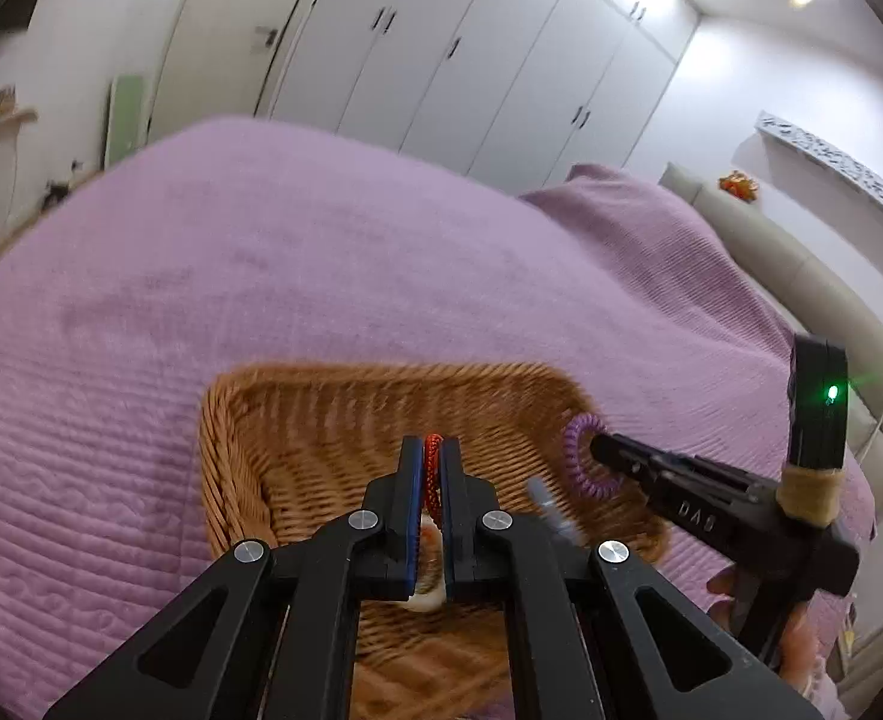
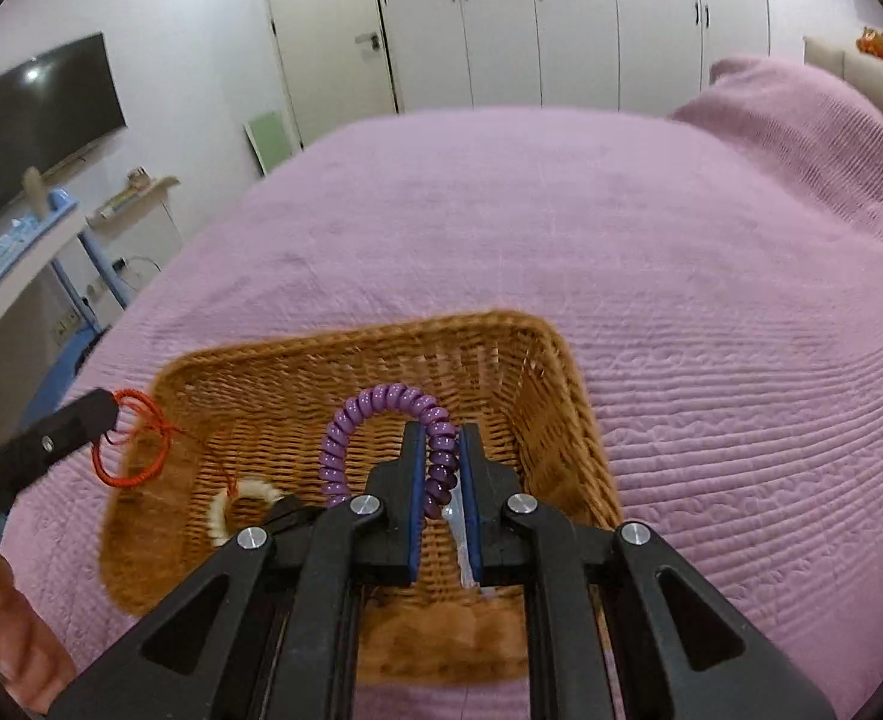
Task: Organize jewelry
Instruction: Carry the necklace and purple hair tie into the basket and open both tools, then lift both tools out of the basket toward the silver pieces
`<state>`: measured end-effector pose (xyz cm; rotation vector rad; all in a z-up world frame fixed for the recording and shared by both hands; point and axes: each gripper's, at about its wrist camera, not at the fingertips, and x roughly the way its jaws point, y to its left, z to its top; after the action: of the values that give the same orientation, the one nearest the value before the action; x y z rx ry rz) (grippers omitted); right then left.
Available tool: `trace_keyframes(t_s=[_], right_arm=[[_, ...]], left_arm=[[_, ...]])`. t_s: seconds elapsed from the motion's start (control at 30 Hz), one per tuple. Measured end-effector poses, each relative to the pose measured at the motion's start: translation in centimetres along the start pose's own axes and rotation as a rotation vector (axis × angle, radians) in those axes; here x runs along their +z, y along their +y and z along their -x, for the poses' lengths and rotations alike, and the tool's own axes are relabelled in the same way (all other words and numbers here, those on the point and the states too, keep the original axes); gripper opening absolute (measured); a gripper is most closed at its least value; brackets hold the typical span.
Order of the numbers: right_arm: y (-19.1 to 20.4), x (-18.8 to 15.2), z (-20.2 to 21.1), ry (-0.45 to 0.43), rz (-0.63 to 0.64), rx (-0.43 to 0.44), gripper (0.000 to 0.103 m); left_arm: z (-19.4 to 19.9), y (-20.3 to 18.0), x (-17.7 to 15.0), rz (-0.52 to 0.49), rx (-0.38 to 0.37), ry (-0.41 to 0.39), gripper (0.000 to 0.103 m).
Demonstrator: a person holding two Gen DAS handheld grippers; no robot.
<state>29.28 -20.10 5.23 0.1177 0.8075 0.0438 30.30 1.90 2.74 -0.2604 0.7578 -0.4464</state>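
Observation:
A brown wicker basket [image 1: 243, 444] [image 2: 531, 372] sits on the purple bedspread. My left gripper [image 1: 432, 450] is shut on a red cord bracelet [image 1: 433, 474] and holds it above the basket; in the right wrist view it [image 2: 105, 411] shows at the basket's left rim with the red loop [image 2: 141, 450] hanging. My right gripper [image 2: 441, 438] is shut on a purple spiral bracelet [image 2: 381, 402], held over the basket; in the left wrist view it [image 1: 600, 447] shows with the purple coil [image 1: 579, 432] at the basket's right rim. A white fuzzy ring [image 2: 225, 510] lies inside the basket.
The purple bedspread [image 2: 621, 228] spreads all around the basket. A covered pillow [image 1: 621, 204] and beige headboard [image 1: 801, 276] lie at the right. White wardrobes [image 2: 561, 18] stand behind. A TV [image 2: 33, 120] and shelf are at the left.

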Motion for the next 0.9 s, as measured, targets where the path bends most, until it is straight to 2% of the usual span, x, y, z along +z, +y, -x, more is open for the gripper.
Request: trace_keyframes(t_s=[0.13, 0.2, 0.37, 0.43, 0.47, 0.5, 0.53, 0.6, 0.8, 0.87, 0.9], right_arm=[[-0.3, -0.2, -3.7, 0.078, -0.015, 0.0, 0.014], [-0.5, -0.4, -4.8, 0.108, -0.022, 0.011, 0.014], [-0.4, -0.7, -5.7, 0.118, -0.02, 0.008, 0.014], [-0.3, -0.9, -5.6, 0.119, -0.016, 0.006, 0.017], [-0.3, -0.9, -5.5, 0.122, -0.018, 0.019, 0.019], [-0.3, -0.8, -5.3, 0.12, -0.024, 0.032, 0.024], [-0.4, -0.8, -5.0, 0.111, -0.029, 0.043, 0.031], [-0.5, -1.0, -4.0, 0.09, -0.034, 0.055, 0.033], [-1.3, -2.1, 0.7, 0.031, -0.043, 0.074, 0.034], [-1.6, -2.8, 3.1, 0.006, -0.043, 0.085, 0.037], [-1.8, -3.2, 4.4, -0.01, -0.042, 0.089, 0.042]], left_arm=[[-2.0, 1.0, -1.1, -0.017, 0.058, 0.044, 0.005], [-2.4, 0.9, -1.3, -0.022, 0.062, 0.053, 0.005], [-2.1, 0.8, -1.4, -0.031, 0.058, 0.06, 0.005], [-2.3, 0.9, -1.4, -0.035, 0.061, 0.066, 0.006], [-2.4, 0.9, -1.5, -0.028, 0.061, 0.073, 0.009], [-2.5, 0.9, -1.5, -0.026, 0.06, 0.076, 0.017], [-2.4, 0.8, -1.4, -0.026, 0.06, 0.075, 0.035], [-1.5, 0.4, -1.7, -0.035, 0.069, 0.045, 0.056], [3.1, -2.1, -2.0, -0.105, 0.037, -0.032, 0.056], [5.1, -2.8, -2.5, -0.124, 0.01, -0.047, 0.057], [6.3, -3.3, -2.9, -0.14, 0.0, -0.052, 0.057]])
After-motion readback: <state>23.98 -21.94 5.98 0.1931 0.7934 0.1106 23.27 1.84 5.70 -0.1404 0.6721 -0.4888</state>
